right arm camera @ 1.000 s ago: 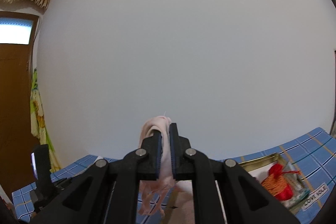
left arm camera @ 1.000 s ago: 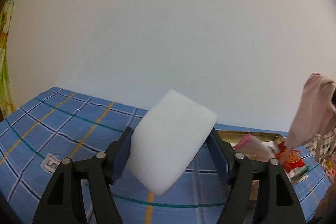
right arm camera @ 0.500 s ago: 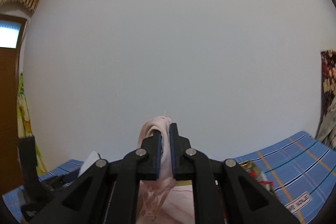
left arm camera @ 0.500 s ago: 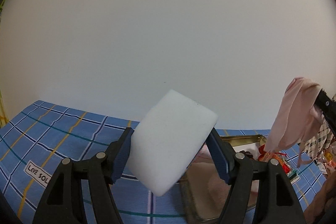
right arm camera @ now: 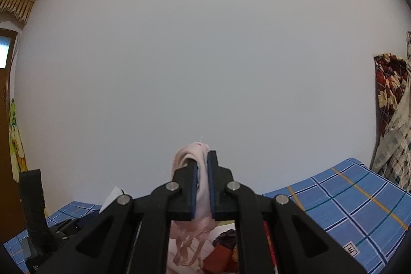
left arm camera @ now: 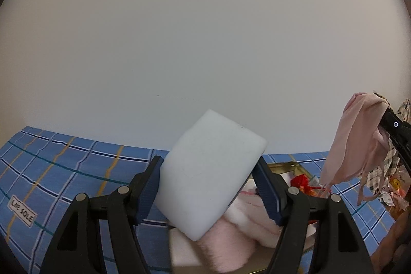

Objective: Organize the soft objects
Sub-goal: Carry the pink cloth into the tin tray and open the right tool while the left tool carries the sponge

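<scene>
Sponge (left arm camera: 210, 171) grasped in left claw (left arm camera: 209, 186) above tin rim (left arm camera: 295, 164); right claw (right arm camera: 203, 186) clenched on pink cloth (right arm camera: 201, 186).

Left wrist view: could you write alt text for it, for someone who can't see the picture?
The left tongs grip a tilted white foam block above a blue plaid cloth. Below it, fluffy pink fabric lies in a gold-rimmed tray. At the right edge, the right tongs hold up a pale pink garment before a plain white wall.
</scene>
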`<state>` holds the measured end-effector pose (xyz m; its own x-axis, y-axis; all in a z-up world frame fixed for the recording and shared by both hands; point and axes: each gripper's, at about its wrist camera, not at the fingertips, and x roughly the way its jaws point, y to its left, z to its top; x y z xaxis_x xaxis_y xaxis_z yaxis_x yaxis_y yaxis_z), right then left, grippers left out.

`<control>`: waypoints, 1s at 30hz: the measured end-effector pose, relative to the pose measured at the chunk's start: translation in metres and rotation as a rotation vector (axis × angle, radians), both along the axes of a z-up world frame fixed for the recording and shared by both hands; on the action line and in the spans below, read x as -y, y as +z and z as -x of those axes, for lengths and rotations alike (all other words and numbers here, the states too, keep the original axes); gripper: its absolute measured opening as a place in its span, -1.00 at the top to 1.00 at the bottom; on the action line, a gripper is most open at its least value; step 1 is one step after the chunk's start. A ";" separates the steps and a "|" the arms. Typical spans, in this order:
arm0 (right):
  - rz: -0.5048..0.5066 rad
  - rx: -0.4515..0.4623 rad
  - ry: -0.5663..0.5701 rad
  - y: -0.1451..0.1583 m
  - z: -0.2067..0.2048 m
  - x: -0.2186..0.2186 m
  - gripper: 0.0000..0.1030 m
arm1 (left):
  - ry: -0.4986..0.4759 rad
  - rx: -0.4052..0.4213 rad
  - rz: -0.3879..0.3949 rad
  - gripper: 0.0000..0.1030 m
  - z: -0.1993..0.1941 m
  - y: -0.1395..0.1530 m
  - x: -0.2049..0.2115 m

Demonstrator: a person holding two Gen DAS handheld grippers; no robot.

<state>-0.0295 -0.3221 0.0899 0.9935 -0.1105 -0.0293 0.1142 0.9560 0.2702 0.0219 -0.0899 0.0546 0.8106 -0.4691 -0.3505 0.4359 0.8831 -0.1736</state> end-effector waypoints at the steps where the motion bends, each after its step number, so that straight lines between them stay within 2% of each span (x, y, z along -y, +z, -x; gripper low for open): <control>1: 0.000 0.001 -0.005 0.000 0.001 0.002 0.86 | -0.005 0.000 -0.001 -0.40 0.001 0.000 0.003; 7: -0.014 0.007 -0.030 0.002 0.007 0.005 0.86 | -0.035 -0.004 -0.002 -0.40 0.001 -0.002 0.026; 8: -0.016 0.008 -0.033 0.005 0.003 -0.007 0.86 | -0.038 -0.005 -0.001 -0.40 0.001 -0.003 0.029; 17: -0.027 -0.005 -0.091 0.003 0.008 0.011 0.86 | -0.066 -0.040 0.001 -0.40 -0.008 -0.009 0.056; 20: -0.002 -0.025 -0.132 0.004 0.001 0.006 0.86 | -0.067 -0.050 -0.029 -0.40 -0.008 -0.016 0.073; 25: 0.071 -0.061 -0.196 -0.001 -0.015 -0.006 0.86 | -0.074 -0.099 -0.034 -0.40 -0.014 -0.029 0.085; 30: 0.121 -0.137 -0.180 -0.014 -0.035 -0.029 0.86 | -0.078 -0.118 -0.043 -0.40 -0.019 -0.040 0.086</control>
<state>0.0054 -0.2936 0.0758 0.9452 -0.2962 -0.1375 0.3132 0.9414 0.1251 0.0407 -0.1762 0.0150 0.7241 -0.5115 -0.4626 0.4820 0.8551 -0.1910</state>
